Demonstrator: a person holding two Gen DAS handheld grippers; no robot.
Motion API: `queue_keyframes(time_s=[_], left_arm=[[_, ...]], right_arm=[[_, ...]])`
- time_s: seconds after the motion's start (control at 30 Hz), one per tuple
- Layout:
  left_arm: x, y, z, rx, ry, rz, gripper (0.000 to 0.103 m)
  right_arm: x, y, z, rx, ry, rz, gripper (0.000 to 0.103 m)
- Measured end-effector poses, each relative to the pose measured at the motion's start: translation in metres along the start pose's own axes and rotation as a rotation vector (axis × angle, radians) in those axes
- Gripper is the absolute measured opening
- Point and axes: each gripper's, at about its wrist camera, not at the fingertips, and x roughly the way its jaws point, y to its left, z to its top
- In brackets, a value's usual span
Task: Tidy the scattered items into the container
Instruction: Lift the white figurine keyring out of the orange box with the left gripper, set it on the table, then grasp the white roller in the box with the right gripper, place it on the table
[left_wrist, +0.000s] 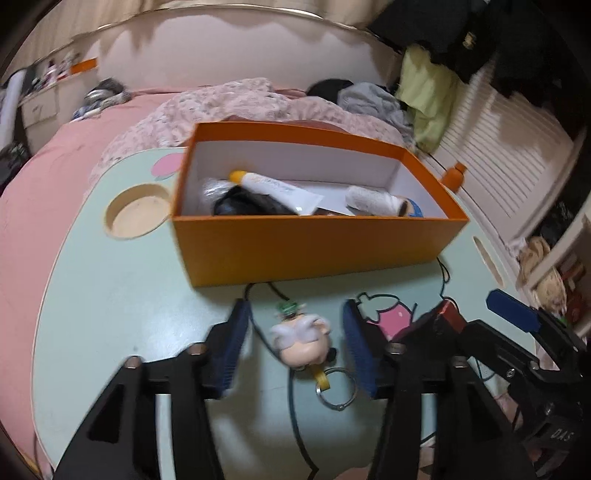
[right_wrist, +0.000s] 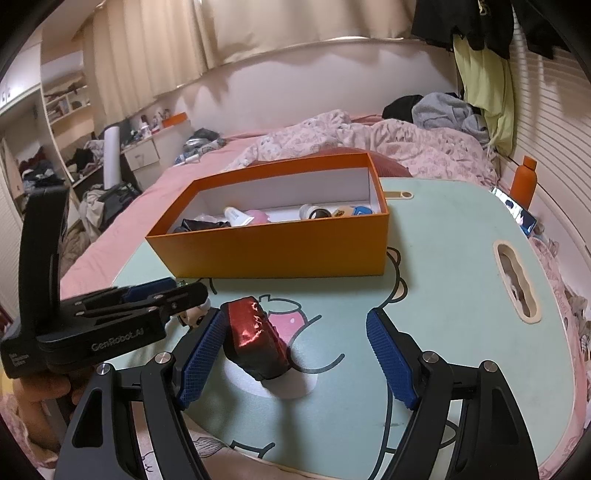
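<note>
A: The left gripper (left_wrist: 293, 345) stands apart around the keychain figure (left_wrist: 301, 341), near the orange box (left_wrist: 306, 243)?
B: Yes. Close squarely on its body. The right gripper (right_wrist: 297, 356) gapes beside the red packet (right_wrist: 255, 338).

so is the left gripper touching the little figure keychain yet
Apart. The left wrist view shows the figure keychain lying on the table between the left gripper pads, with bare tabletop visible on both sides.
</note>
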Motion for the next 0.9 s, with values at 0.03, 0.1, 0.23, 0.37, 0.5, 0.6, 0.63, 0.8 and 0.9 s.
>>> queue_keyframes(time_s=[0.03, 0.1, 0.23, 0.37, 0.5, 0.6, 0.63, 0.8, 0.9], left_arm=[[-0.004, 0.005, -0.002, -0.027, -0.021, 0.002, 0.069], [-0.011, 0.013, -0.004, -0.068, -0.055, 0.001, 0.074], [-0.025, 0.034, -0.010, -0.167, -0.131, -0.033, 0.075], [-0.020, 0.053, -0.014, -0.258, -0.106, -0.053, 0.079], [-0.017, 0.056, -0.016, -0.274, -0.100, -0.067, 0.079], [-0.018, 0.054, -0.015, -0.266, -0.111, -0.069, 0.079], [-0.018, 0.055, -0.016, -0.267, -0.111, -0.071, 0.079], [-0.016, 0.060, -0.016, -0.282, -0.096, -0.083, 0.079], [-0.016, 0.059, -0.016, -0.283, -0.101, -0.088, 0.079]], right_arm=[[0.000, 0.000, 0.000, 0.000, -0.001, 0.001, 0.078], [-0.001, -0.001, 0.001, 0.001, -0.002, 0.006, 0.073], [0.000, -0.005, 0.014, -0.009, 0.007, 0.039, 0.052], [0.004, -0.001, 0.056, -0.123, -0.010, -0.043, 0.045], [0.038, 0.006, 0.110, -0.245, 0.132, -0.060, 0.038], [0.075, 0.011, 0.131, -0.308, 0.265, -0.079, 0.035], [0.088, 0.013, 0.135, -0.321, 0.316, -0.068, 0.035], [0.144, 0.021, 0.133, -0.383, 0.513, -0.095, 0.035], [0.168, 0.025, 0.121, -0.444, 0.625, -0.105, 0.035]])
